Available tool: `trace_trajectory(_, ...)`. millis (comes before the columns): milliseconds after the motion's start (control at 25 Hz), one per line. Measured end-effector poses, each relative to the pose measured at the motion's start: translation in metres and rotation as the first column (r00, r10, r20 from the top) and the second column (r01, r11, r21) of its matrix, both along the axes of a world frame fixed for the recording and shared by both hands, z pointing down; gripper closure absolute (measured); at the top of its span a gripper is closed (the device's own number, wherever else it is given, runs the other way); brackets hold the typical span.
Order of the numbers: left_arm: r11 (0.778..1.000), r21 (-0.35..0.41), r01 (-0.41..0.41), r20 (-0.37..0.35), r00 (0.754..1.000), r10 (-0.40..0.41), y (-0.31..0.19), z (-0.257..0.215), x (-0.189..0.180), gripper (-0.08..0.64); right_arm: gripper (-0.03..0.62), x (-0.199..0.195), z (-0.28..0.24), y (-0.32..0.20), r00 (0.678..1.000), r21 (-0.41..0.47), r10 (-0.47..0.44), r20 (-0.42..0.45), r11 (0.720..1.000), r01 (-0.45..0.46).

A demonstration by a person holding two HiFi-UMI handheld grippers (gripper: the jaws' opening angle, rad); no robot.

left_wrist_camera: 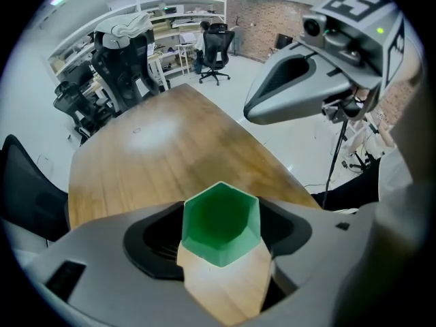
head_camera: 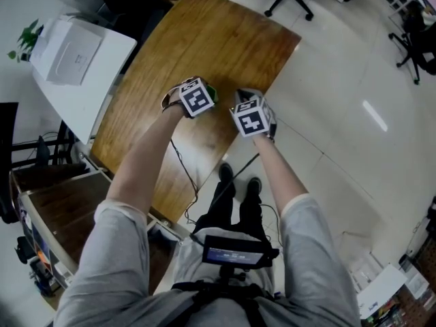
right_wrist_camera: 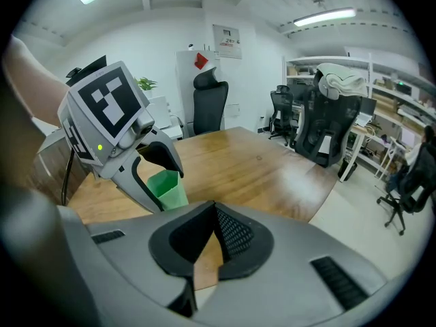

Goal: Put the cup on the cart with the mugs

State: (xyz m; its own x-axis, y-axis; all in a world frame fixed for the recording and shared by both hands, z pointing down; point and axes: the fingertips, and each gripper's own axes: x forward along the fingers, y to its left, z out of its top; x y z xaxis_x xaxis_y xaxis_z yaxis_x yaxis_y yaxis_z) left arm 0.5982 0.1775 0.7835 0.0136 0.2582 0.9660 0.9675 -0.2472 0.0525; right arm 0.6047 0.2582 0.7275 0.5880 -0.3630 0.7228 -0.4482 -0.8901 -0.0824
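A green hexagonal cup [left_wrist_camera: 221, 223] stands on the wooden table [head_camera: 204, 39] near its front right edge. My left gripper [left_wrist_camera: 221, 231] has a jaw against each side of the cup and is shut on it. The cup [right_wrist_camera: 168, 188] also shows in the right gripper view, between the left gripper's fingers [right_wrist_camera: 146, 182]. In the head view only a sliver of the green cup [head_camera: 212, 92] shows beside the left gripper [head_camera: 206, 88]. My right gripper [head_camera: 249, 97] hovers just to the right of it, jaw tips together and holding nothing [right_wrist_camera: 213, 213]. No mugs are in view.
A low unit with brown wooden shelves [head_camera: 54, 210] stands at the left, below the table's near corner. Behind it is a white cabinet with a printer [head_camera: 75, 53]. Office chairs [left_wrist_camera: 216, 46] stand beyond the table's far end. White floor [head_camera: 340, 114] lies to the right.
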Motion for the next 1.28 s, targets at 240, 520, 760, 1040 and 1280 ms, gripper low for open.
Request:
trace_trajectory(240,0.999,-0.041,0.019,-0.011,1.000,-0.020,0.008,-0.023,-0.003,0.233,0.591,-0.009,-0.005,0.002,1.000,-0.003,-0.013,0.004,1.000,0.013)
trace_trajectory(520,0.995,-0.098,0.034,-0.020,0.999,-0.036,0.020,-0.064,-0.026,0.233,0.591,-0.027,-0.029,0.006,0.999,0.003,-0.038,-0.014,0.999,0.038)
trace_trajectory(760,0.992,-0.107,0.069,-0.060,0.995,-0.076,0.015,-0.106,-0.059,0.233,0.591,-0.059,-0.062,0.006,0.995,0.006,-0.090,-0.042,0.996,0.090)
trace_trajectory(1040,0.984,-0.131,0.118,-0.116,0.984,-0.133,0.003,-0.155,-0.106,0.233,0.591,-0.105,-0.101,-0.004,0.981,0.022,-0.176,-0.079,0.984,0.179)
trace_trajectory(1280,0.975,-0.133,0.180,-0.162,0.966,-0.201,-0.021,-0.190,-0.149,0.233,0.591,-0.147,-0.128,-0.023,0.956,0.026,-0.272,-0.113,0.961,0.276)
